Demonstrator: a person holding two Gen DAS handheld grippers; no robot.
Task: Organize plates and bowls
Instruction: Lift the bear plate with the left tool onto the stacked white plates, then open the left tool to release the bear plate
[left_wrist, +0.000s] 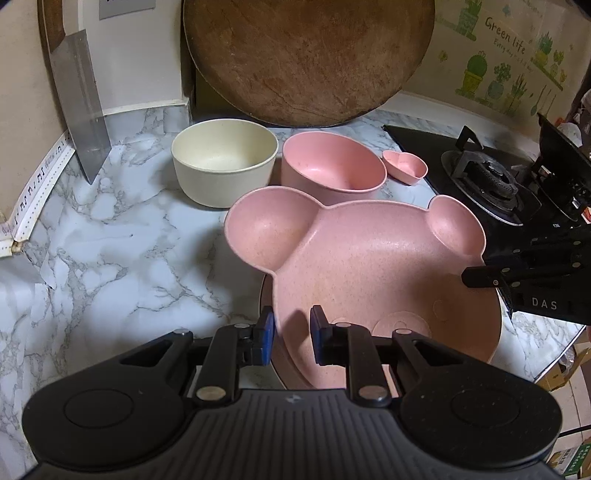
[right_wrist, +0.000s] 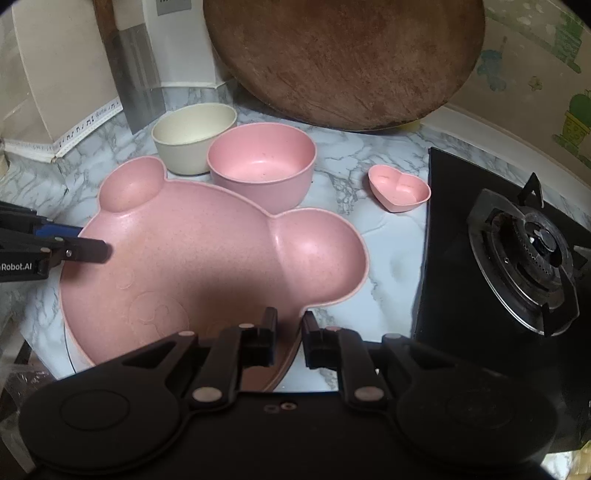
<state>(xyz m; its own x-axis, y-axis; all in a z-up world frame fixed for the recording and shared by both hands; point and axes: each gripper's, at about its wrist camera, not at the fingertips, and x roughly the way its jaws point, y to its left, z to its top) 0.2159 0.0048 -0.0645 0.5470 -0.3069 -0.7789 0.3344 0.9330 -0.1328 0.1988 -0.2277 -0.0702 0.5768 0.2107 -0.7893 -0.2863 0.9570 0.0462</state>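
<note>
Pink bear-shaped plate (left_wrist: 369, 266) – two round ear wells, faint face embossed in main well – sits at front edge of desk (left_wrist: 103, 266), on top of round plate (left_wrist: 499, 317) of which only rim shows. Left tool (left_wrist: 291, 334) straddles plate's left rim, fingers parted, not clenched. Right tool (right_wrist: 290, 338) straddles opposite rim, also parted. Behind: cream bowl (left_wrist: 223, 166), pink bowl (left_wrist: 332, 162), small heart dish (left_wrist: 404, 166). Marble-pattern desk; round wooden board (left_wrist: 306, 59) and cleaver (left_wrist: 79, 103) lean on back wall – gas stove (left_wrist: 484, 173) along right edge.
</note>
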